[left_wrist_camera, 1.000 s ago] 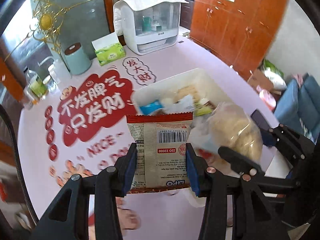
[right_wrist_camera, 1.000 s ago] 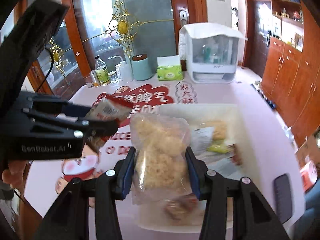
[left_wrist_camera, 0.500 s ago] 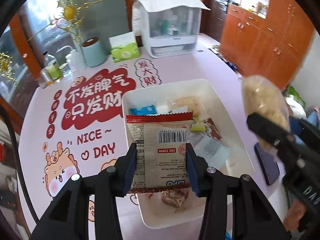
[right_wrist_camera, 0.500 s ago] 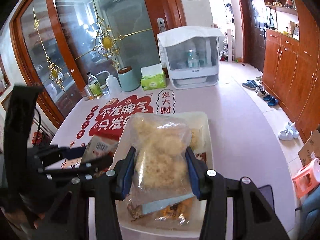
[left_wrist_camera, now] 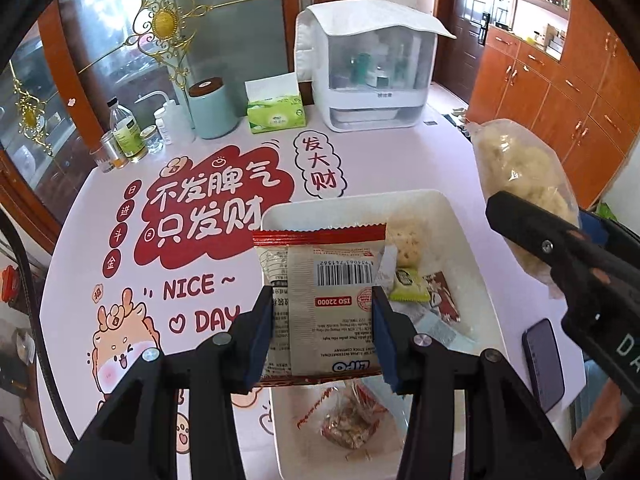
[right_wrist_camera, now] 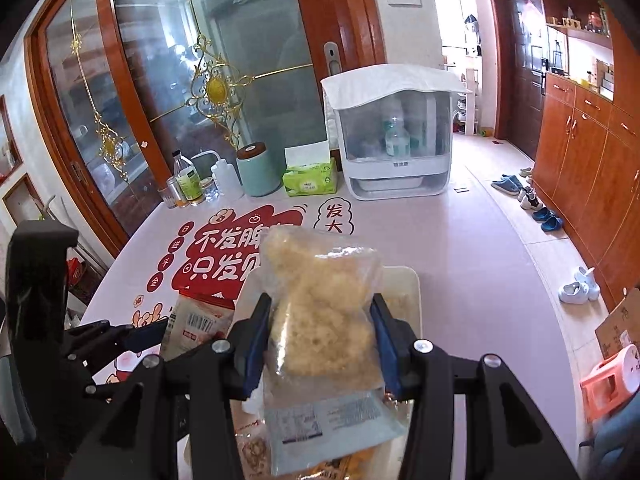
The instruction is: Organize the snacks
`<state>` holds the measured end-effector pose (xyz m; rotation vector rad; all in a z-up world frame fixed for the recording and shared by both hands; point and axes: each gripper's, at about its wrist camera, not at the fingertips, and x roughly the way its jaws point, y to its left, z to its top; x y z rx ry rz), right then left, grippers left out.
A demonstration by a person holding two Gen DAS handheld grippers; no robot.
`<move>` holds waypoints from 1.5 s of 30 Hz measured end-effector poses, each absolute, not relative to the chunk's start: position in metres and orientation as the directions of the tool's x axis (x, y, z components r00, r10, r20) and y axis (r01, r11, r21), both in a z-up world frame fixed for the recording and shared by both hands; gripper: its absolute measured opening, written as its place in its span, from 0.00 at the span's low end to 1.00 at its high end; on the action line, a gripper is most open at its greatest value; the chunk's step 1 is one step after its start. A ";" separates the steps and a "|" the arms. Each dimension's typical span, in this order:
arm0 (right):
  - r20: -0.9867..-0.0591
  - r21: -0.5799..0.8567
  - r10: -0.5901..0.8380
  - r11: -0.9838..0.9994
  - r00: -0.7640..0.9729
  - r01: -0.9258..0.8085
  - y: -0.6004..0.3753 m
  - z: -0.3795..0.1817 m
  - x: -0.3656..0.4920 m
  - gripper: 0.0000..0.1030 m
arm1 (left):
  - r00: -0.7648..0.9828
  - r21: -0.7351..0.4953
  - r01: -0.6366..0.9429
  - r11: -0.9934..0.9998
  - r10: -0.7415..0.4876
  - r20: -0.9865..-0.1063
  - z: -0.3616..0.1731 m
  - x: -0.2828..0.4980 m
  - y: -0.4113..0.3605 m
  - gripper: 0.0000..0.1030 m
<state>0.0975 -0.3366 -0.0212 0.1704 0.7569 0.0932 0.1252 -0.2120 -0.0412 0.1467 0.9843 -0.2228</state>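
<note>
A green tissue box (left_wrist_camera: 275, 117) sits between a teal canister (left_wrist_camera: 211, 109) and a white cabinet (left_wrist_camera: 376, 80).

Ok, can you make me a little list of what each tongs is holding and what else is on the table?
left tongs: shut on the red-edged snack packet
right tongs: shut on the clear bag of pale crumbly snack
white tray: on the table, several small snacks inside, among them a green packet
table back edge: tissue box, teal canister, white cabinet, small bottles
phone: on the table, right of the tray
</note>
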 end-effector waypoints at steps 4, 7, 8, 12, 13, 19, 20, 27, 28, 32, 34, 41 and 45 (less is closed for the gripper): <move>-0.679 0.171 0.133 0.985 0.722 -0.020 -0.335 -0.022 0.110 0.46 | 0.539 0.032 0.236 0.971 -0.104 -0.836 -0.042 0.135 -0.212 0.44; -0.691 0.168 0.130 0.986 0.711 -0.017 -0.335 -0.025 0.119 0.47 | 0.548 0.029 0.218 0.975 -0.098 -0.831 -0.041 0.142 -0.210 0.73; -0.695 0.170 0.131 0.985 0.707 -0.016 -0.335 -0.026 0.122 0.47 | 0.556 0.028 0.210 0.977 -0.096 -0.826 -0.041 0.144 -0.209 0.83; -0.716 0.178 0.141 0.984 0.683 -0.017 -0.337 -0.033 0.131 0.52 | 0.583 0.029 0.202 0.979 -0.096 -0.807 -0.038 0.147 -0.204 0.99; -0.714 0.178 0.140 0.984 0.686 -0.015 -0.338 -0.034 0.132 0.54 | 0.576 0.033 0.199 0.979 -0.090 -0.813 -0.040 0.150 -0.203 0.99; -0.708 0.182 0.137 0.983 0.693 -0.008 -0.338 -0.036 0.134 0.62 | 0.544 0.019 0.162 0.987 -0.073 -0.836 -0.049 0.155 -0.193 0.99; -0.710 0.184 0.138 0.983 0.690 -0.007 -0.338 -0.036 0.134 0.62 | 0.546 0.024 0.153 0.988 -0.064 -0.835 -0.049 0.155 -0.192 0.99; -0.726 0.198 0.157 0.980 0.670 -0.015 -0.333 -0.042 0.135 0.62 | 0.572 0.049 0.109 0.993 -0.022 -0.820 -0.044 0.152 -0.182 0.99; -0.727 0.200 0.160 0.980 0.667 -0.017 -0.332 -0.043 0.135 0.62 | 0.572 0.052 0.108 0.993 -0.019 -0.820 -0.043 0.151 -0.181 0.99; -0.733 0.219 0.176 0.975 0.657 -0.016 -0.329 -0.044 0.132 0.62 | 0.579 0.066 0.105 0.992 -0.007 -0.815 -0.041 0.146 -0.178 0.99; -0.735 0.223 0.178 0.975 0.654 -0.014 -0.328 -0.044 0.130 0.62 | 0.581 0.070 0.104 0.992 -0.003 -0.814 -0.040 0.142 -0.176 0.99; -0.738 0.238 0.188 0.971 0.648 -0.011 -0.321 -0.044 0.118 0.62 | 0.587 0.087 0.093 0.992 0.016 -0.809 -0.038 0.126 -0.164 0.99; -0.750 0.237 0.187 0.972 0.635 -0.007 -0.313 -0.050 0.108 0.62 | 0.582 0.107 0.085 0.991 0.038 -0.812 -0.042 0.112 -0.152 0.99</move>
